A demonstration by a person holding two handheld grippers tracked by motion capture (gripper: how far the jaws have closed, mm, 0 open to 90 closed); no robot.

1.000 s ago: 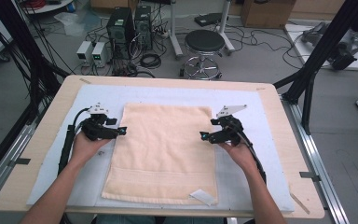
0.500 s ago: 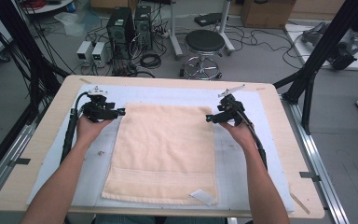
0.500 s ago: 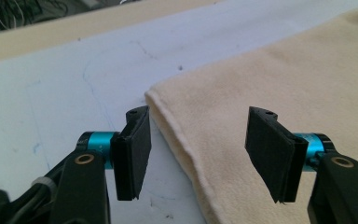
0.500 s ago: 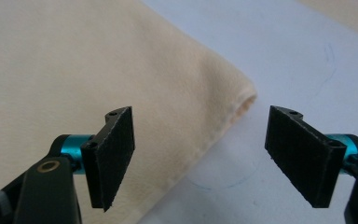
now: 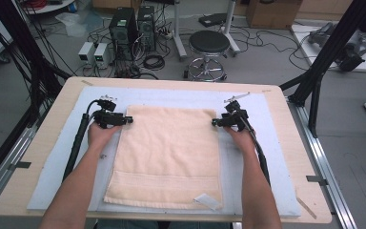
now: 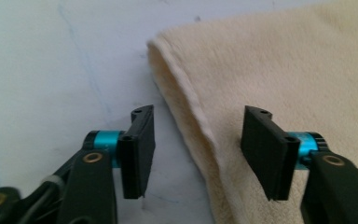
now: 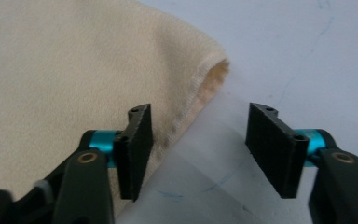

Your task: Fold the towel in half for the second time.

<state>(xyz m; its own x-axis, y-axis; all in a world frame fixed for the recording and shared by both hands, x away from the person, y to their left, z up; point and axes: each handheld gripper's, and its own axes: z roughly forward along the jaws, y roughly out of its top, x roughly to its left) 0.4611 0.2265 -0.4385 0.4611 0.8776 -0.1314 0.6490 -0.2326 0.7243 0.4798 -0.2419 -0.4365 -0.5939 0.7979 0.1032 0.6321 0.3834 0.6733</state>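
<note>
While flat on the blue mat (image 5: pixel 267 143) in the middle of the high view, the towel (image 5: pixel 169 152) has tongs at both far corners. On the tabletop (image 5: pixel 52 124), all of it.

Left tongs (image 5: pixel 129 121), at the upper left of the towel: released, jaws just now closing in, not yet pinching. In the left gripper view, towel edge (image 6: pixel 191 116) running up between the two black jaws, one jaw over the mat (image 6: pixel 51 70), the other over the cloth, no touch seen.

Right tongs (image 5: pixel 214 123), at the upper right of the towel: released too, jaws just now closing in. In the right gripper view, towel corner (image 7: pixel 214 70) ahead between the jaws, left jaw over the cloth (image 7: pixel 74 60), right jaw over the mat (image 7: pixel 307 56).

White tag (image 5: pixel 207 201) near the lower right of the towel. Stool (image 5: pixel 209 45) on the floor past the tabletop.
</note>
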